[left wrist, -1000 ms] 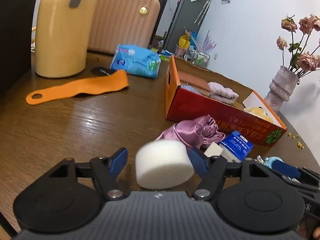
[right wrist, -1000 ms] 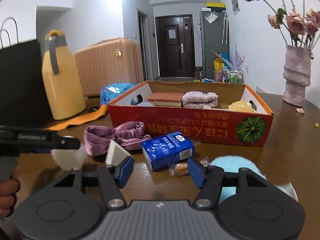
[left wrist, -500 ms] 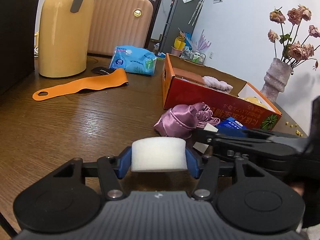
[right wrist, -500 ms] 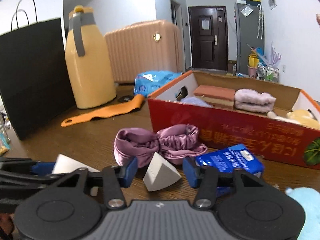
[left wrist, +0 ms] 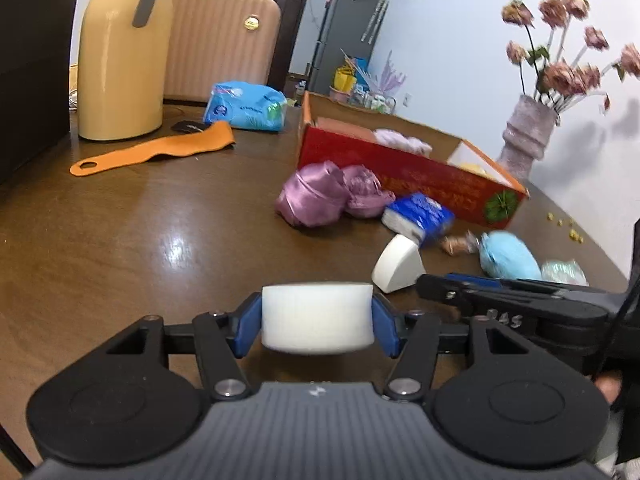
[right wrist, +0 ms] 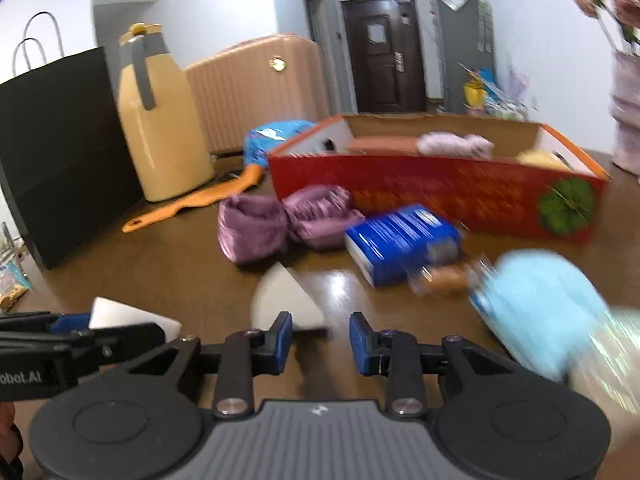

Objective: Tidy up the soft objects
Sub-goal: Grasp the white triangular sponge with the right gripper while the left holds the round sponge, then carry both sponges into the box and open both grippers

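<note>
My left gripper [left wrist: 317,322] is shut on a white round sponge [left wrist: 317,320] and holds it above the brown table. It also shows at the left of the right wrist view [right wrist: 132,318]. A white wedge sponge [left wrist: 398,266] lies on the table; in the right wrist view this wedge [right wrist: 284,300] sits just ahead of my right gripper [right wrist: 318,338], whose blue pads are apart and empty. A purple satin cloth [right wrist: 280,222], a blue tissue pack [right wrist: 400,240] and a light blue plush [right wrist: 540,304] lie before the red cardboard box [right wrist: 440,188], which holds several soft items.
A yellow jug [left wrist: 120,52], an orange strap [left wrist: 156,150] and a blue wipes pack [left wrist: 244,106] stand at the far left. A black bag [right wrist: 60,152] is at the left edge. A vase with flowers [left wrist: 524,136] stands behind the box. A wrapped candy [right wrist: 444,276] lies by the tissue pack.
Both grippers have pulled back from the box. The wedge sponge, which was between the right gripper's pads, now lies ahead of them. The left gripper still holds the round sponge.
</note>
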`<act>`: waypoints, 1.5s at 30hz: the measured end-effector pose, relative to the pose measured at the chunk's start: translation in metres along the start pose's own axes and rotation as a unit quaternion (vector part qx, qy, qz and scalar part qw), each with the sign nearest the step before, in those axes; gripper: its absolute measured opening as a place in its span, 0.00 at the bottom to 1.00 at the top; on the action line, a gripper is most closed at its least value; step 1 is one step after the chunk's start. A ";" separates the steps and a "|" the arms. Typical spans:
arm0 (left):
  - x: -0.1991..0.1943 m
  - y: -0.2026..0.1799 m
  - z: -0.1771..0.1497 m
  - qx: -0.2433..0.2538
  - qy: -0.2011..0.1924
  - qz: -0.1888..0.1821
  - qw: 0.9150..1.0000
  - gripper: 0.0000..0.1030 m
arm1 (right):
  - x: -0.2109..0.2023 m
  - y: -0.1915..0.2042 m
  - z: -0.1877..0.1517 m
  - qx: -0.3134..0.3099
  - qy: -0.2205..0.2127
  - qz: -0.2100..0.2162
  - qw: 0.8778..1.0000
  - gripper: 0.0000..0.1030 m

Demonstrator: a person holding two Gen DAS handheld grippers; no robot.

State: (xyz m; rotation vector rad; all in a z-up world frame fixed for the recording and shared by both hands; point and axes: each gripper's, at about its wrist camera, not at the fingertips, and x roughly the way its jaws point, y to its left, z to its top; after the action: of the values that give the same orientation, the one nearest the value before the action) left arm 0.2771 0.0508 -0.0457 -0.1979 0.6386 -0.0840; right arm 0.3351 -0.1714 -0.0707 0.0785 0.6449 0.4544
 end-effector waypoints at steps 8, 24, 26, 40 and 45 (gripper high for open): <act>-0.006 -0.006 -0.011 0.022 0.005 0.007 1.000 0.68 | -0.019 0.004 -0.001 -0.031 -0.015 -0.005 0.999 0.51; -0.011 -0.008 -0.014 0.043 0.000 0.013 0.999 0.55 | 0.003 0.026 0.002 -0.050 0.003 0.015 0.999 0.33; -0.016 -0.011 -0.012 0.047 -0.006 0.008 0.999 0.55 | -0.008 0.025 0.001 -0.047 -0.004 0.015 0.999 0.32; -0.022 -0.064 0.036 0.095 -0.054 -0.084 0.990 0.55 | -0.101 -0.027 0.018 0.004 -0.078 -0.005 0.997 0.32; 0.034 -0.066 0.139 0.090 -0.047 -0.104 0.989 0.55 | -0.068 -0.070 0.107 0.039 -0.071 0.037 0.996 0.32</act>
State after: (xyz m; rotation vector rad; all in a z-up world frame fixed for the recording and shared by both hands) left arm 0.3866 0.0031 0.0570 -0.0923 0.5123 -0.3308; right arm 0.3785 -0.2564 0.0386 0.2068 0.5215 0.4915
